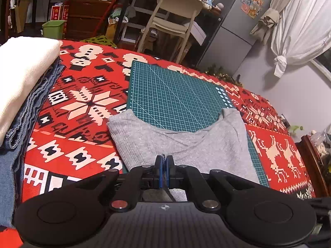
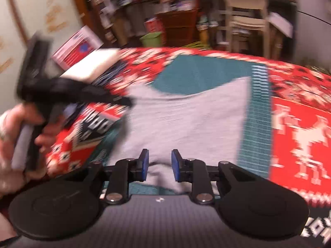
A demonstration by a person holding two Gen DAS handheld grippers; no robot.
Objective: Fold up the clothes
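Grey top (image 1: 186, 142): lies partly on the green mat (image 1: 175, 95), at its near end, with a dip along its far edge.
Left gripper (image 1: 164, 161): its fingers are pinched together on the near edge of the grey top.
Right gripper (image 2: 158, 163): its fingers are apart, just over the near part of the grey top, holding nothing. This view is blurry.
What could go wrong: the thin cloth may slip out of the pinch if it is pulled fast. With only one side held, the fold may come out crooked.
Tabletop (image 1: 82, 148): covered by a red patterned cloth. A folded stack (image 1: 22, 78) sits at the far left.
Room: a chair (image 1: 175, 18), a fridge (image 1: 238, 26) and a white curtain (image 1: 300, 31) stand behind.
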